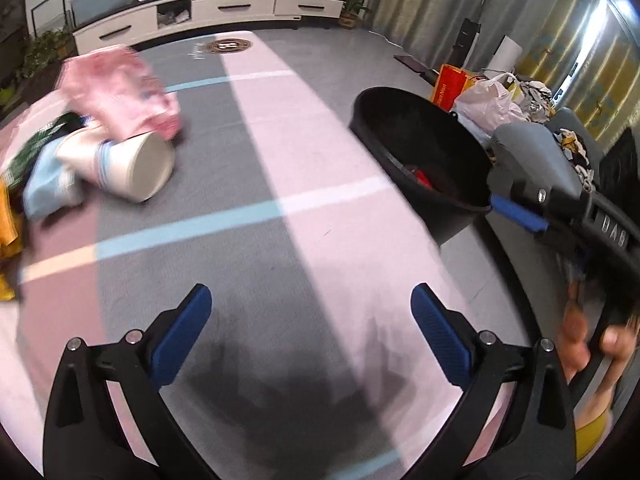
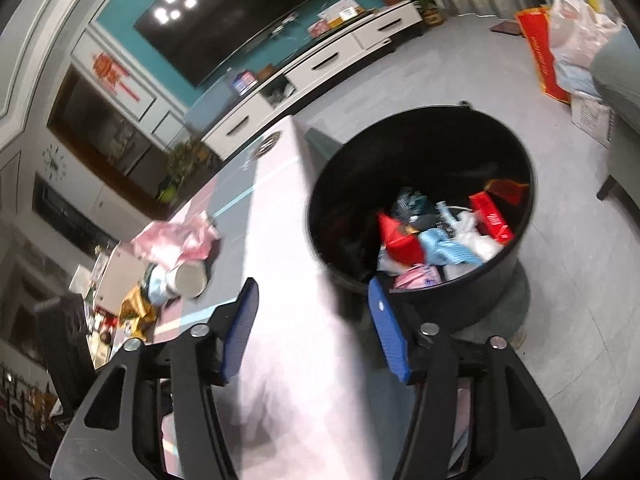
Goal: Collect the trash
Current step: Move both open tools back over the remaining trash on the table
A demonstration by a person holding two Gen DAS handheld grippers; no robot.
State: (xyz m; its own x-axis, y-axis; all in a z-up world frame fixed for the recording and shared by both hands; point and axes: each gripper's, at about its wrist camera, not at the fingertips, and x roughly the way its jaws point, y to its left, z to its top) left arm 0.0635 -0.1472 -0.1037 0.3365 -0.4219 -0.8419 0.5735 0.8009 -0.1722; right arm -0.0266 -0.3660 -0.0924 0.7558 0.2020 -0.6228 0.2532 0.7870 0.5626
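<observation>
Trash pile on the left of the tabletop, black bin on the right, both grippers empty.

At far left a blurred pile lies on the tabletop: a pink wrapper on top, a white paper cup on its side touching it, and a yellow packet at the edge. The left gripper hovers over the near tabletop, fingers spread wide with nothing between them. To the right, just beside the tabletop edge, the black bin holds red, blue and white trash. The right gripper is over the tabletop edge near the bin, fingers apart and empty.
</observation>
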